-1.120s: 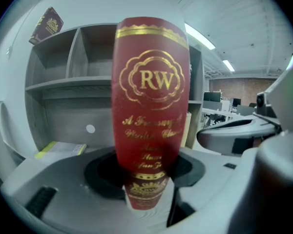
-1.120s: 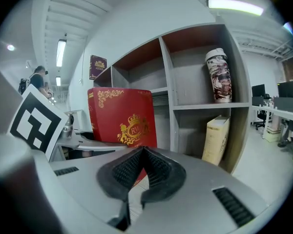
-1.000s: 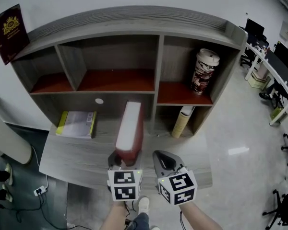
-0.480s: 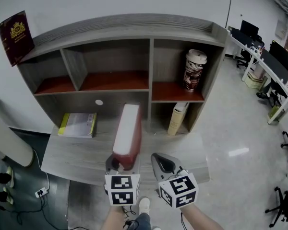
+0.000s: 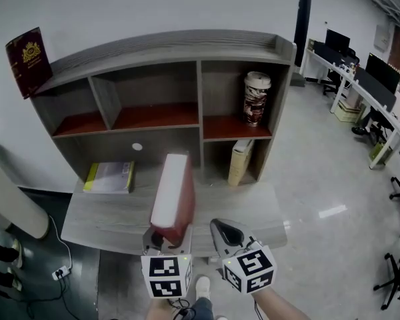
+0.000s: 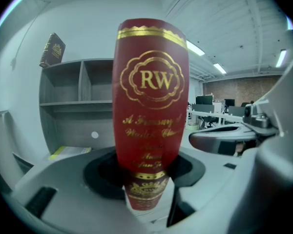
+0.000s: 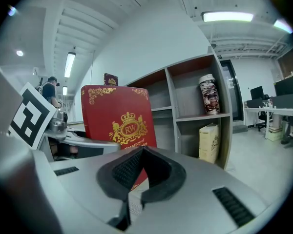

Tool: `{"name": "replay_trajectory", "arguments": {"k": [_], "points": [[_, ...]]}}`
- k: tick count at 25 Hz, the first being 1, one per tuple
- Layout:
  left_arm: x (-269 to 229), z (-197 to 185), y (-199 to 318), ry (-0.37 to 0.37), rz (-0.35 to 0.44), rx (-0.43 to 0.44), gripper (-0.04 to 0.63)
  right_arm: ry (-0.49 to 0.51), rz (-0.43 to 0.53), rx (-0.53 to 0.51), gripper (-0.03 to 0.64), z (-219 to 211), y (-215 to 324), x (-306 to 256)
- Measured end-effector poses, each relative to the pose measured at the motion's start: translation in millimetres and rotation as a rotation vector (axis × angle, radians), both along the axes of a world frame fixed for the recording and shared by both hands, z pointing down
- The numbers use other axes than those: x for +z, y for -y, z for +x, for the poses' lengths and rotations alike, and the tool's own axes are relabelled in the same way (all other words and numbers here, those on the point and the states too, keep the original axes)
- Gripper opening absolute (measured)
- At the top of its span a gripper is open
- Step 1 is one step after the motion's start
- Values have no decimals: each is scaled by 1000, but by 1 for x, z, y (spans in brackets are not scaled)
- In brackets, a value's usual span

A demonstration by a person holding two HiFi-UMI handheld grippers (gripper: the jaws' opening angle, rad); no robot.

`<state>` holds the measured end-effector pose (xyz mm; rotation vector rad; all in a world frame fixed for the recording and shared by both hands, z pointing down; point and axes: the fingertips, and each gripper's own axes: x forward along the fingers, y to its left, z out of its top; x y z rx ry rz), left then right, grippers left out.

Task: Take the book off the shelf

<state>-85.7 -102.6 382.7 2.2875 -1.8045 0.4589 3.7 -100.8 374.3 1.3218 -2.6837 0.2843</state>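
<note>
A thick red book (image 5: 172,192) with gold print and white page edges is out of the grey shelf unit (image 5: 200,79), spine upright, above the shelf's front ledge (image 5: 107,212). My left gripper (image 5: 165,235) is shut on the book's near end. In the left gripper view the red spine (image 6: 151,96) fills the middle and the jaws (image 6: 146,182) clamp its lower part. My right gripper (image 5: 225,229) hangs just right of the book, jaws together with nothing between them. The right gripper view shows the book's cover (image 7: 115,116) to the left of the right gripper (image 7: 136,179).
A dark red book (image 5: 29,52) leans on the shelf's top left. A patterned cup (image 5: 255,99) stands in the upper right compartment, a beige book (image 5: 239,162) below it. A yellow-edged booklet (image 5: 110,177) lies on the ledge. Office desks (image 5: 360,85) stand far right.
Both grippers and the red book have drawn back from the shelf toward me and risen slightly. The shelf now looks farther off. The left grip on the book has not changed.
</note>
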Motion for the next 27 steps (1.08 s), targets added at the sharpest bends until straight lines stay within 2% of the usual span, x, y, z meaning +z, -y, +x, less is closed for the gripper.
{"name": "replay_trajectory", "arguments": {"k": [14, 27], "points": [[-20, 4, -60, -3, 26, -6, 239, 2, 60, 38, 8, 19, -50, -22], [-27, 1, -104, -2, 31, -31, 238, -14, 74, 50, 8, 33, -98, -27]]}}
